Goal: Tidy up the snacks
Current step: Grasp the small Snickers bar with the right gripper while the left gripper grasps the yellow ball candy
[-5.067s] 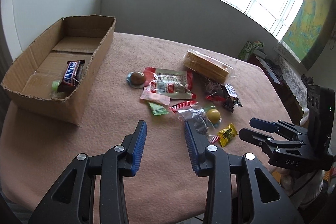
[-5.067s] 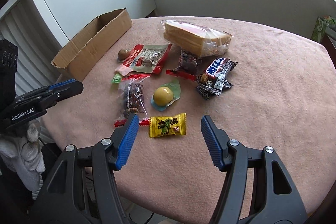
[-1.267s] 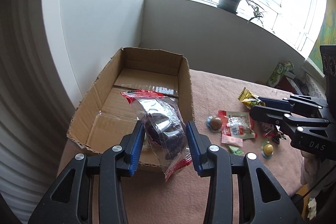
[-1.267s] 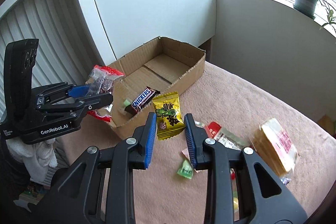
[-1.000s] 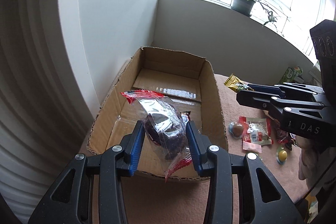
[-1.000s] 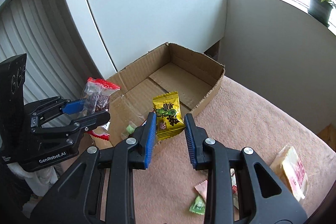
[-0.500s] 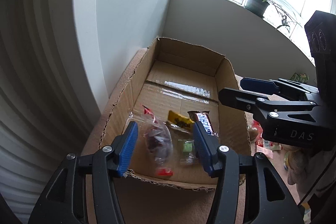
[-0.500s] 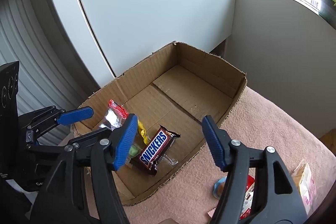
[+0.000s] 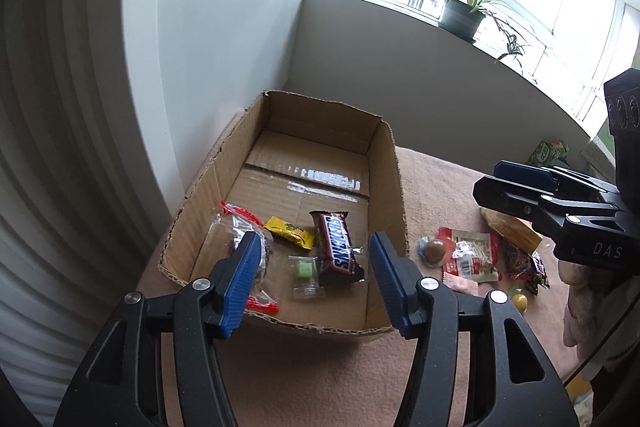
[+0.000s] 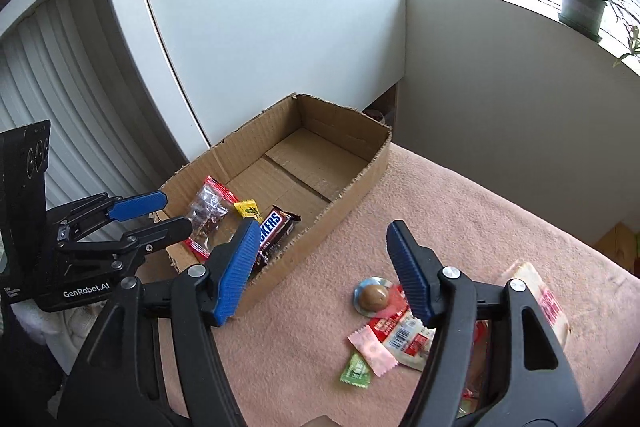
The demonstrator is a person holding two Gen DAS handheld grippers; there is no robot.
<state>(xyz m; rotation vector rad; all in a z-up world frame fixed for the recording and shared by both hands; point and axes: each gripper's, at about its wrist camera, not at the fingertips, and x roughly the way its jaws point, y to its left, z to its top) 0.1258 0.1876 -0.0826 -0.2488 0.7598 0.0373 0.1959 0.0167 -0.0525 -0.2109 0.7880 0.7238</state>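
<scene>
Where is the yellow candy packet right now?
In the left wrist view the yellow candy packet lies inside the cardboard box, near its front end, between the clear bag with red edges and the Snickers bar.

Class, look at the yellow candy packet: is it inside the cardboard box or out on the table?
Inside. The yellow candy packet lies on the floor of the cardboard box, between the clear bag and the Snickers bar.

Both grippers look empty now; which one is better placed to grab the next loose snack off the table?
Probably the right gripper: it hangs open over the brown ball candy and pink candy on the table. The left gripper is over the cardboard box.
</scene>
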